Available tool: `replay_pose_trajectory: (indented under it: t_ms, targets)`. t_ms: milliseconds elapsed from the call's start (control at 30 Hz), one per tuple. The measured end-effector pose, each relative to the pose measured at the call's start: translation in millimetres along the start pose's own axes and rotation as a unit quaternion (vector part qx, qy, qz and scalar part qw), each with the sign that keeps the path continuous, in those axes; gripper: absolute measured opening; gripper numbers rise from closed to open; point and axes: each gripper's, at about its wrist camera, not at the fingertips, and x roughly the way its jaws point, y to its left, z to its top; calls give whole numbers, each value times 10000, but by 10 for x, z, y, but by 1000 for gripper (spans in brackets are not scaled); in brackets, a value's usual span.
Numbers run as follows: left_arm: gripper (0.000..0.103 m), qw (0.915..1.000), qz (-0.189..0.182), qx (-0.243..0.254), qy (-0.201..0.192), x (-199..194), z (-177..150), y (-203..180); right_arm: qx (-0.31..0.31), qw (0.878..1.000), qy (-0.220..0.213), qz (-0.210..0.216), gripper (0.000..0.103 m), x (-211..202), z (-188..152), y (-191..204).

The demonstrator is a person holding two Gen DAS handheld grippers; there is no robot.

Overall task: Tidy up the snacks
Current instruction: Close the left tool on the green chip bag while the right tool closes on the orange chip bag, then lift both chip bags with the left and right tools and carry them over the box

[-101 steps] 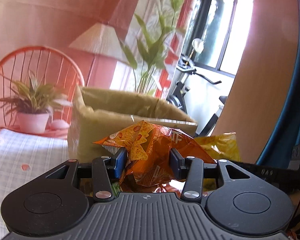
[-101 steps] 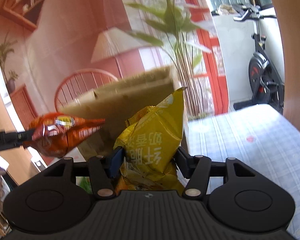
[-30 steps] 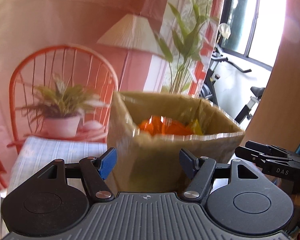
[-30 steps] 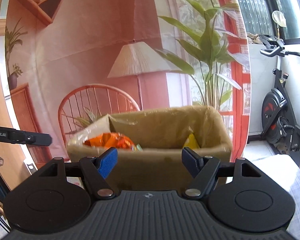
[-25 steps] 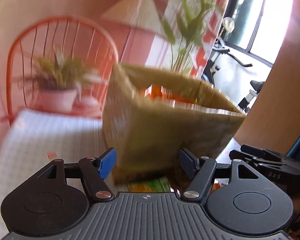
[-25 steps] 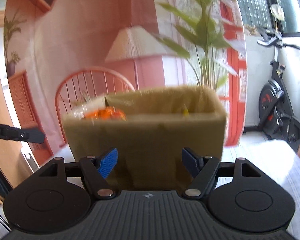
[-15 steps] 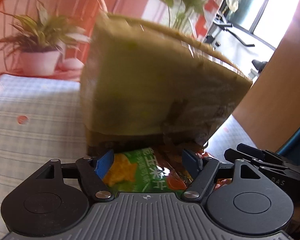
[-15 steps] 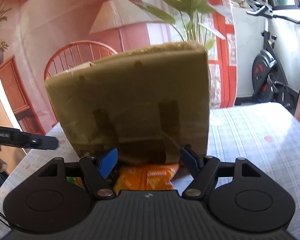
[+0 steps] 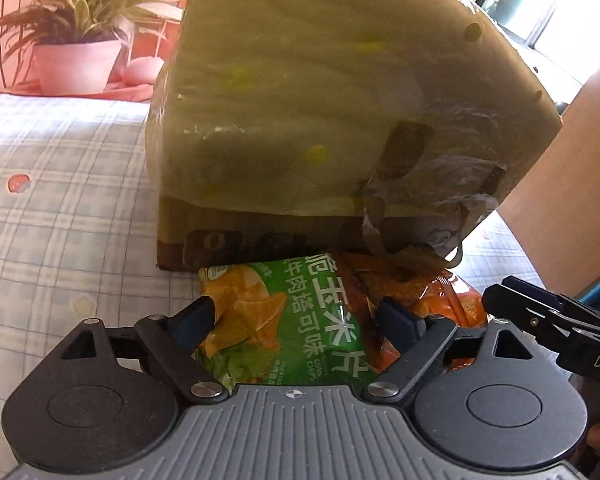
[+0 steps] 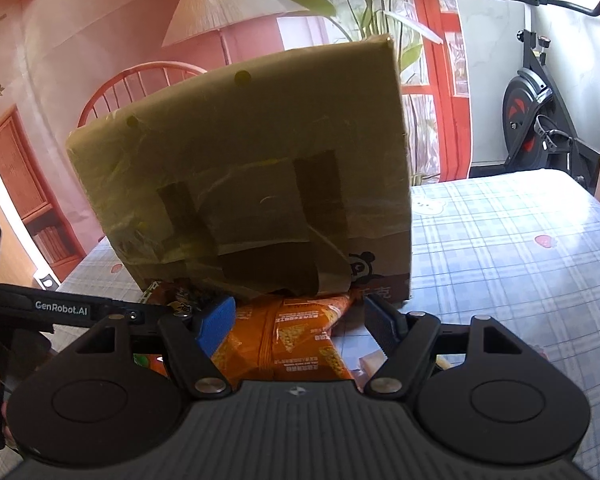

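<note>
- Both grippers have dropped low since the bags went into the cardboard box [image 9: 340, 100].
- Left gripper [image 9: 296, 318], jaws spread, straddles a green chip bag [image 9: 300, 320].
- Only the right view shows the right gripper [image 10: 298, 320], spread over an orange chip bag [image 10: 296, 340].
- From here the box's inside is hidden.

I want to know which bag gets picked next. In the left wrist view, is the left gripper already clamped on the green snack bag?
No. The left gripper is open, its fingertips either side of the green snack bag, not squeezing it.
</note>
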Motion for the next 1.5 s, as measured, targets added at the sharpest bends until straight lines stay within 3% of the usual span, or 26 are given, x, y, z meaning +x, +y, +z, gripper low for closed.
replay_pose_trajectory:
  t_ms: [100, 233, 433, 633, 900, 1100, 1500]
  targets:
    - [89, 9999, -95, -127, 27, 11, 1, 54, 4, 10000, 82, 40, 74, 37, -4, 4]
    - [74, 9998, -172, -59, -61, 11, -25, 91, 72, 9998, 164, 31, 74, 67, 19, -2]
    - [68, 9990, -136, -55, -431, -272, -53, 93, 49, 9997, 248, -65, 74, 112, 47, 28]
    - [67, 9962, -31, -169, -860, -661, -95, 110, -67, 9985, 514, -163, 81, 267, 24, 129]
    - [66, 9943, 181, -166, -1036, -949, -223, 129, -339, 9961, 756, -307, 86, 509, -15, 270]
    - [65, 9935, 171, -151, -1119, -988, -238, 138, -454, 9951, 852, -212, 72, 471, -18, 282]
    - [64, 9933, 251, -111, -1125, -1147, -387, 74, -214, 9963, 794, 245, 69, 2, -95, 229]
